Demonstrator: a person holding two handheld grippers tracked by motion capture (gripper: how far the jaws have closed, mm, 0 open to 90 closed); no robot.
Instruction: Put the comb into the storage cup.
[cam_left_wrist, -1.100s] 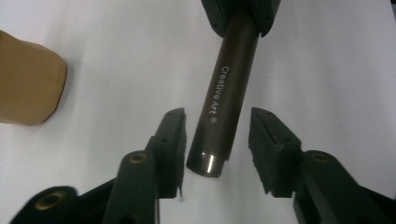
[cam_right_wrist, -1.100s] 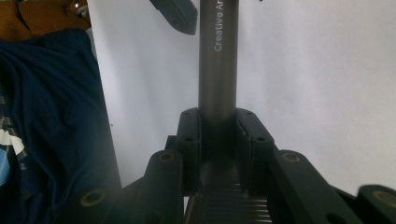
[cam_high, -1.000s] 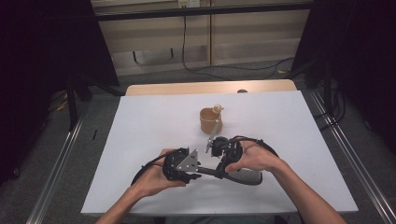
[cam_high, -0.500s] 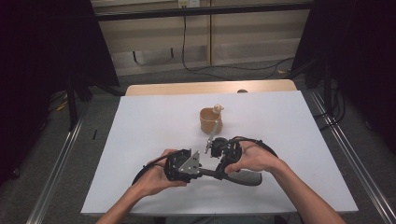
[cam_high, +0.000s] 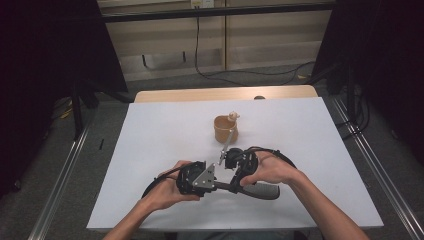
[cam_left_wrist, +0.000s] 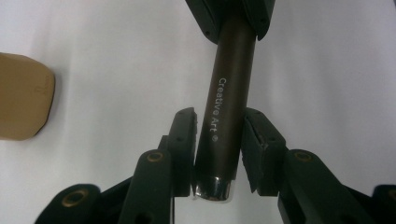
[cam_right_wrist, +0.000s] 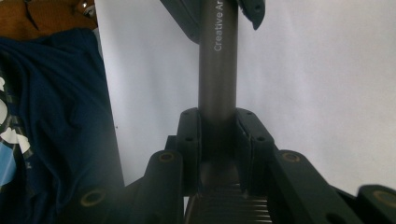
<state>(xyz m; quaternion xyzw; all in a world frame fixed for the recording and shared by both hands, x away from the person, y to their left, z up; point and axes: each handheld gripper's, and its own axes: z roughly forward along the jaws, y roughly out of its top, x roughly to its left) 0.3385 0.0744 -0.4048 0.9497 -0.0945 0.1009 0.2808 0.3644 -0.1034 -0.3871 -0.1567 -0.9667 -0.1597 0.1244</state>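
Note:
A dark tube (cam_left_wrist: 227, 93) printed "Creative Art", with a silver cap at its near end, lies level between my two grippers, which face each other over the white table (cam_high: 150, 130). In the high view the tube (cam_high: 223, 186) spans the short gap between them. My right gripper (cam_right_wrist: 218, 114) is shut on the tube (cam_right_wrist: 217, 70). My left gripper (cam_left_wrist: 219, 116) stands around the capped end with narrow gaps beside its pads. A tan cup (cam_high: 226, 129) stands beyond the right gripper (cam_high: 231, 187), up the table from the left gripper (cam_high: 215, 184).
A thin pale rod (cam_high: 227, 142) slants from near my right hand to the cup's rim and ends in a small pale knob. The tan cup (cam_left_wrist: 23, 102) shows left of the jaws. A wooden strip (cam_high: 225, 93) edges the far side. The person's blue shirt (cam_right_wrist: 51, 130) is close.
Both hands and the grippers have held almost still over the last second. The cup and the rod have not moved.

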